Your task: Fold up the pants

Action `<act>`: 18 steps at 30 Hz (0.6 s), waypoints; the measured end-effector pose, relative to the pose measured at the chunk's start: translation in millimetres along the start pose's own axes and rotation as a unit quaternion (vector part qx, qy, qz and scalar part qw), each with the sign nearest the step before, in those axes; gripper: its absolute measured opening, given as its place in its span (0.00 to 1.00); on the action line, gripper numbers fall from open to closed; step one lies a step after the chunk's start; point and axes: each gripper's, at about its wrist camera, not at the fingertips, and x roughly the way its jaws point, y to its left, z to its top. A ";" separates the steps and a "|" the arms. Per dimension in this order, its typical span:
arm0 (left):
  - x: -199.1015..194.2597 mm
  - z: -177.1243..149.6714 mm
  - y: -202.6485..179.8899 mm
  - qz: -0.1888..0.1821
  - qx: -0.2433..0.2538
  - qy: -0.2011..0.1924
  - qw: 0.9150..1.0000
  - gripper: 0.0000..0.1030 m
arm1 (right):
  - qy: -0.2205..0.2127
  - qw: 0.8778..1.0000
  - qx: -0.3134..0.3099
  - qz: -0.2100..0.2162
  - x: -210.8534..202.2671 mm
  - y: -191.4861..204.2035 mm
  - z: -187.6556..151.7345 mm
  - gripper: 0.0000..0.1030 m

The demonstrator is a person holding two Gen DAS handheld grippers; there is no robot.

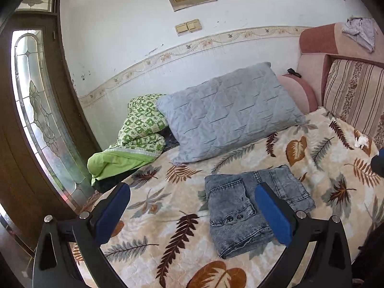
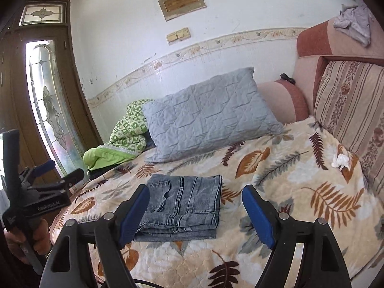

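Grey-blue jeans (image 1: pixel 242 206) lie folded into a compact rectangle on the leaf-patterned blanket (image 1: pixel 168 216); they also show in the right wrist view (image 2: pixel 184 206). My left gripper (image 1: pixel 192 213) is open and empty, held above the bed just left of the jeans. My right gripper (image 2: pixel 195 213) is open and empty, held above the near edge of the jeans. The left gripper's body also shows in the right wrist view (image 2: pixel 40 192), held by a hand.
A grey quilted pillow (image 1: pixel 228 112) and a green bundled quilt (image 1: pixel 134 139) lie at the back of the bed. A striped cushion (image 1: pixel 355 96) and sofa back stand at the right. A crumpled white tissue (image 2: pixel 340 160) lies on the blanket. A wooden door (image 1: pixel 28 120) is at the left.
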 end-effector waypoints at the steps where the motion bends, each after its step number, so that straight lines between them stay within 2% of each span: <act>1: 0.2 -0.1 -0.2 0.000 0.000 0.002 1.000 1.00 | -0.003 1.000 -0.001 -0.002 -1.7 0.7 0.8 0.80; 7: 6.6 -2.8 -2.3 -0.004 0.000 0.024 1.000 1.00 | 0.005 1.000 -0.002 -0.013 -0.3 -0.1 -3.5 0.80; 14: 21.5 -10.4 5.5 -0.010 -0.027 0.068 0.997 1.00 | 0.009 1.000 -0.016 -0.011 0.8 9.3 -7.3 0.80; 18: 26.6 -12.7 13.5 -0.007 -0.041 0.079 0.996 1.00 | 0.019 0.999 -0.026 -0.002 6.6 16.1 -10.8 0.80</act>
